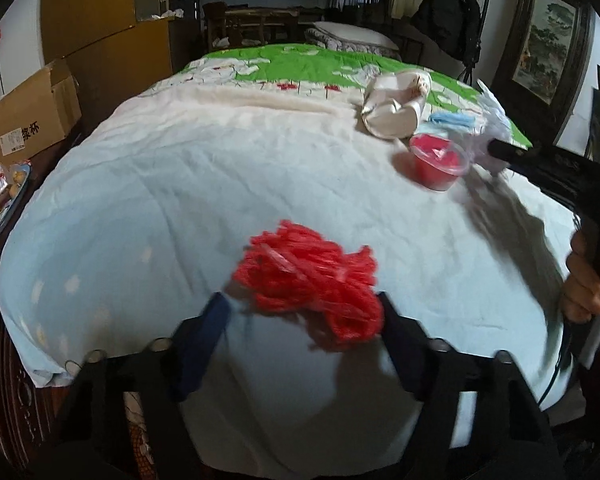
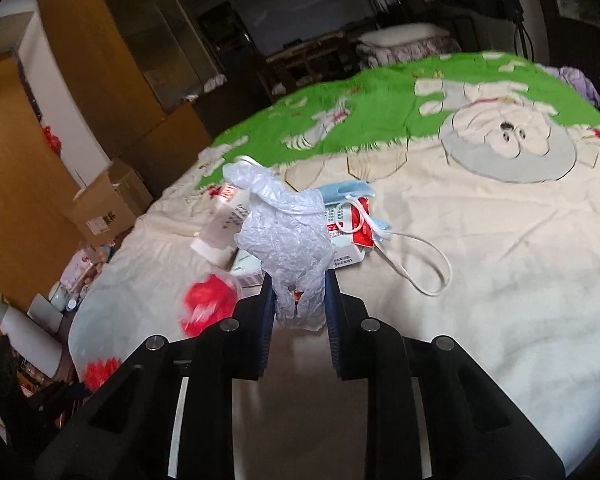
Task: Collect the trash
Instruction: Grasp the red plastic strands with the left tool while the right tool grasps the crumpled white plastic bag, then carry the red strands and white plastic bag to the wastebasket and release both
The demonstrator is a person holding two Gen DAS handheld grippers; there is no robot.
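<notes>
the right gripper [image 2: 298,300] is seen pressed together on a crumpled clear plastic bag [image 2: 288,236], whose lower part is pinched between the two blue-padded fingers [image 2: 266,312] while the rest billows up above the tips. in the left wrist view the same gripper [image 1: 496,148] is seen at the right edge, held by a hand [image 1: 586,280] around its grip, with the pale plastic [image 1: 488,128] bunched at its tip.

the left gripper [image 1: 304,308] is seen with its jaws part-way apart around a red mesh net [image 1: 308,276]. the net is blurred; its right side lies against the right finger [image 1: 396,332], while the left finger [image 1: 210,320] is seen just beside its edge, and whether that pad presses on it cannot be told.

just behind the plastic bag, a blue face mask [image 2: 348,194] with a long white ear loop [image 2: 420,264] is laid over a red-and-white printed packet [image 2: 352,232], and white printed cartons [image 2: 224,224] are seen to the left of it. a clear cup with red contents [image 1: 440,160] is stood on the bed near the right gripper's tip, and a crushed white paper wrapper [image 1: 396,104] lies beyond it.

all of this is spread on a bed covered by a pale sheet [image 1: 180,184] and a green cartoon-printed quilt [image 2: 380,100]. a cardboard box [image 1: 28,120] is seen on the floor at the bed's left side, with wooden wardrobes [image 2: 100,60] behind it. a white bottle [image 2: 24,332] is seen low at the left of the right wrist view.
</notes>
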